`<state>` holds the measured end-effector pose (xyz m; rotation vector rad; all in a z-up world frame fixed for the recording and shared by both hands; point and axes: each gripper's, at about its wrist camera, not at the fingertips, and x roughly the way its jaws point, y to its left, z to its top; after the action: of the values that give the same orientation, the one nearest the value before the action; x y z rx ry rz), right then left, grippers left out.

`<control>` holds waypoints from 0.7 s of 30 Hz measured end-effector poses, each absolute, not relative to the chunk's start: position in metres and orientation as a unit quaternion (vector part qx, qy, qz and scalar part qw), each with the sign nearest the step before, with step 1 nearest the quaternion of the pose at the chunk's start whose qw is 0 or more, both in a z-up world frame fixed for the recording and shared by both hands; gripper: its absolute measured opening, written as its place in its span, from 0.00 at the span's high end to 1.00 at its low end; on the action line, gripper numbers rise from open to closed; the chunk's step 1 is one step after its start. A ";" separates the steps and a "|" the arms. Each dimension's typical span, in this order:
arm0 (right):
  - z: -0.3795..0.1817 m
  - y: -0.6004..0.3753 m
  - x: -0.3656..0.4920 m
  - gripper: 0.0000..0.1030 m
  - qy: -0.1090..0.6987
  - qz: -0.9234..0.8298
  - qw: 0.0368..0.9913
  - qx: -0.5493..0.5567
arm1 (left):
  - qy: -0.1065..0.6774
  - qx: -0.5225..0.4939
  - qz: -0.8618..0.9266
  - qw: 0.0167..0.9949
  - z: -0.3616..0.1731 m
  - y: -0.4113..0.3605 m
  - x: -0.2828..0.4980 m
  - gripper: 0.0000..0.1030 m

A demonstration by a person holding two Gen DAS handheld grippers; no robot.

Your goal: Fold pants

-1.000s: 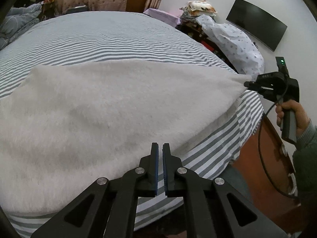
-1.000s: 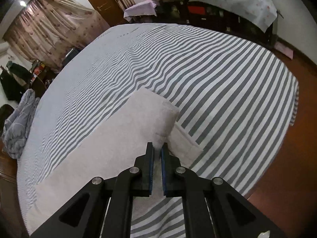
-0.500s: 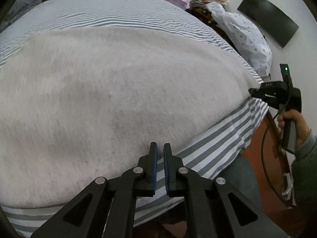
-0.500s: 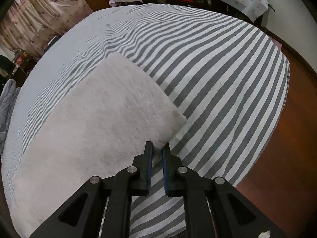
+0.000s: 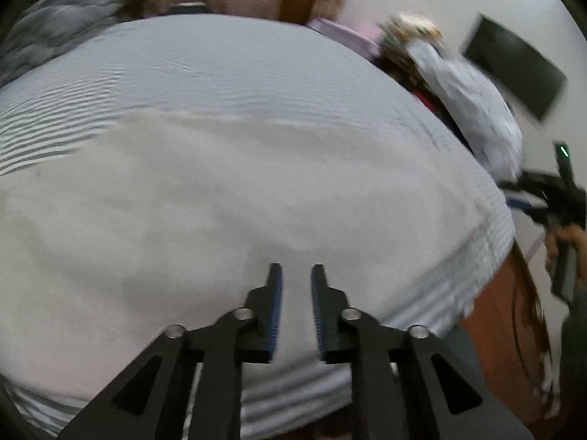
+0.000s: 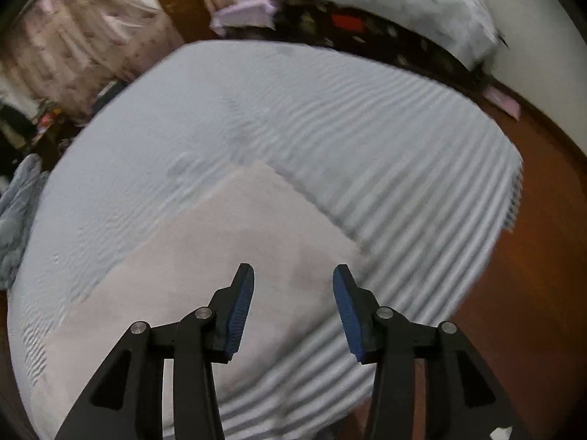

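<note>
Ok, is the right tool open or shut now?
Open. The right tool shows a wide gap between its blue pads, nothing between them; the pants lie flat on the bed beneath.

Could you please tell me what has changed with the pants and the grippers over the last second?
Both let go: the left hand-held gripper and the right hand-held gripper, shut on the white pants a second ago, now stand open above them. The pants, then held up, lie flat, folded. The striped bed is unchanged.

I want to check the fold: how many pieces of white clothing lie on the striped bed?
1. The white pants lie flat near the bed's front edge, under both open grippers; further layers may be hidden underneath.
</note>
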<state>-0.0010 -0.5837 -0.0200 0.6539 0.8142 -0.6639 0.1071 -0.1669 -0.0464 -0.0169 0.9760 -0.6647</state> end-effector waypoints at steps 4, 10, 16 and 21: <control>0.003 -0.539 0.057 0.56 0.397 -0.213 0.849 0.276 | 0.452 -0.029 -0.248 0.857 -0.039 -0.135 0.147 0.78; 0.014 -0.424 0.179 0.56 0.441 -0.010 0.868 0.229 | 0.490 -0.047 -0.187 0.850 -0.064 -0.104 0.184 0.78; -0.014 -0.314 0.288 0.56 0.518 0.141 0.822 0.191 | 0.483 -0.052 -0.211 0.848 -0.079 -0.089 0.170 0.78; -0.056 -0.256 0.342 0.56 0.576 0.199 0.767 0.199 | 0.479 -0.073 -0.224 0.846 -0.086 -0.076 0.165 0.78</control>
<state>0.3421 -0.2560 -0.0560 0.4320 1.2517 0.4328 0.1650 -0.0761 -0.0858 -0.1539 1.0096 -0.4725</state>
